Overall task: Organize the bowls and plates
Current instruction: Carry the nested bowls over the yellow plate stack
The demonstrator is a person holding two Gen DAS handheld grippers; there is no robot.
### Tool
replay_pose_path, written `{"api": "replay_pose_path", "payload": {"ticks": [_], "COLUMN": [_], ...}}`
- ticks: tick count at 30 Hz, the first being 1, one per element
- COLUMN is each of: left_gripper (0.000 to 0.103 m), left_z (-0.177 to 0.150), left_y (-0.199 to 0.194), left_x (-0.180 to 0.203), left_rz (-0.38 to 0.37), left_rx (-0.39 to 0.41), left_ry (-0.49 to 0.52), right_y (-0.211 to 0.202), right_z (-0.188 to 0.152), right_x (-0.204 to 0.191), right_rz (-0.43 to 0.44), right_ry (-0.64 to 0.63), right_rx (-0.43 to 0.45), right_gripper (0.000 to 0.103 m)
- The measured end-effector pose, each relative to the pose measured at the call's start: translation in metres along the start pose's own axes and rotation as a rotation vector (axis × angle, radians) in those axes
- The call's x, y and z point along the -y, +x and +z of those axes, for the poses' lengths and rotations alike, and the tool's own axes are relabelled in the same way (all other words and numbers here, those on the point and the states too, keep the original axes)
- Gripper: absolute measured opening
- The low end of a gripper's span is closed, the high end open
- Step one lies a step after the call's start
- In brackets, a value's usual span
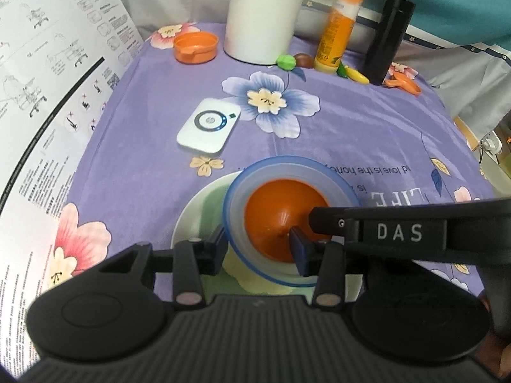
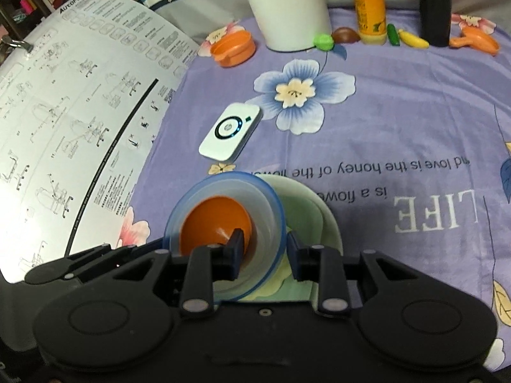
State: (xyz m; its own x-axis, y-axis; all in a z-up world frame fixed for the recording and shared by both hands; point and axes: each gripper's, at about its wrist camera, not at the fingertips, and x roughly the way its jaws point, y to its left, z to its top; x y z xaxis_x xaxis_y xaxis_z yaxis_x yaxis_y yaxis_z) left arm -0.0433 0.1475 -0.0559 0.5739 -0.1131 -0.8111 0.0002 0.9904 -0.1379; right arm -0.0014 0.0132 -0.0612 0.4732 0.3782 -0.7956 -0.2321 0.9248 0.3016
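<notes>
A translucent blue-rimmed bowl [image 1: 255,175] has an orange bowl [image 1: 274,210] nested inside it. The pair sits tilted over a pale green plate [image 1: 194,220] on the purple flowered cloth. My left gripper [image 1: 258,245] is shut on the bowls' left wall, one pad outside the blue rim and one inside the orange bowl. My right gripper [image 2: 265,252] is shut on the opposite wall of the blue bowl [image 2: 271,204] and orange bowl [image 2: 207,220], its outer pad beside the green plate [image 2: 316,214]. One of the right gripper's fingers [image 1: 322,220] reaches in from the right in the left wrist view.
A white flat device [image 1: 209,126] lies just beyond the bowls. At the back stand a small orange dish [image 1: 195,47], a white jug [image 1: 262,16], an orange bottle [image 1: 338,28], a black flask [image 1: 388,38], toy vegetables and an orange scoop [image 1: 404,84]. A large instruction sheet [image 1: 48,79] rises on the left.
</notes>
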Motion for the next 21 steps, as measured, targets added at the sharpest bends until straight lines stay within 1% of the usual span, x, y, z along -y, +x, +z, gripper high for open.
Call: {"api": "replay_pose_path", "payload": {"ticks": [9, 17, 21], "left_gripper": [0.041, 0.041, 0.041], "left_z": [-0.002, -0.001, -0.002], "left_y": [0.012, 0.020, 0.026], "left_x": [-0.007, -0.009, -0.010], "left_rz": [-0.005, -0.006, -0.007], "left_rx": [-0.029, -0.041, -0.052], "left_ry": [-0.014, -0.017, -0.018], "right_y": [0.012, 0.022, 0.028], "right_z": [0.000, 0.002, 0.003], "right_x": [0.003, 0.005, 0.006], "right_rz": [-0.002, -0.004, -0.004], "right_ry": [0.009, 0.013, 0.018], "right_rx": [-0.051, -0.071, -0.081], "right_gripper": [0.029, 0.030, 0.031]}}
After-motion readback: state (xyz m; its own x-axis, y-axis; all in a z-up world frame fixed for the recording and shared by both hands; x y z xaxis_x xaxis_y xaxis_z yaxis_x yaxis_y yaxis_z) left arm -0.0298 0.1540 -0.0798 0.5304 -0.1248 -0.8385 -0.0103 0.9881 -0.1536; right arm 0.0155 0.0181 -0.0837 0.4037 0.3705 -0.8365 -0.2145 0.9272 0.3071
